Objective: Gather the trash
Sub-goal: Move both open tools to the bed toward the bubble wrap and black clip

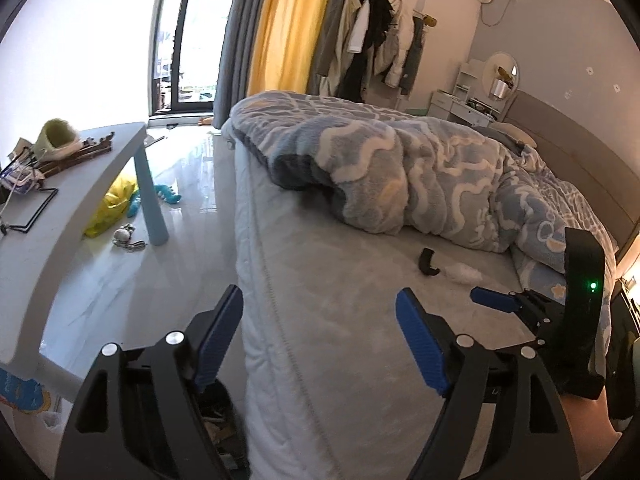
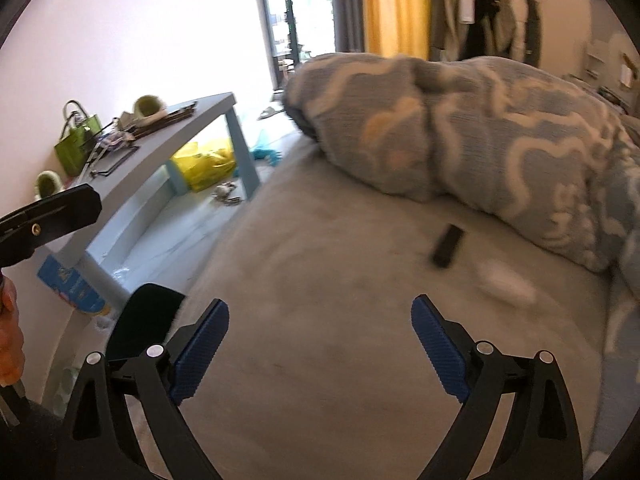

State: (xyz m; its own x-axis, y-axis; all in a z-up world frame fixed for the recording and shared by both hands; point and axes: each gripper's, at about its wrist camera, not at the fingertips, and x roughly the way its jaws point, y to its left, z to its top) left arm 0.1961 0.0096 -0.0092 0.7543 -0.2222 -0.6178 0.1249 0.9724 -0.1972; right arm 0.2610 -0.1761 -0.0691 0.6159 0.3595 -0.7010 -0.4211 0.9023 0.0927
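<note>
Right wrist view is showing the crumpled white tissue (image 2: 506, 282) lying on the grey sheet (image 2: 320, 280), just beside a small black object (image 2: 448, 246) and near the blue blanket (image 2: 480, 132). Blurred, it is stretching lower right. I am holding my right gripper (image 2: 320, 344) spread and empty; I should be straddling its short side. My left gripper (image 1: 320, 336) is also gaping, empty.

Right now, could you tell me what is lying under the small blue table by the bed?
Under the blue table lie a yellow plastic bag and a small grey object. The tabletop hides whatever lies further back.
</note>
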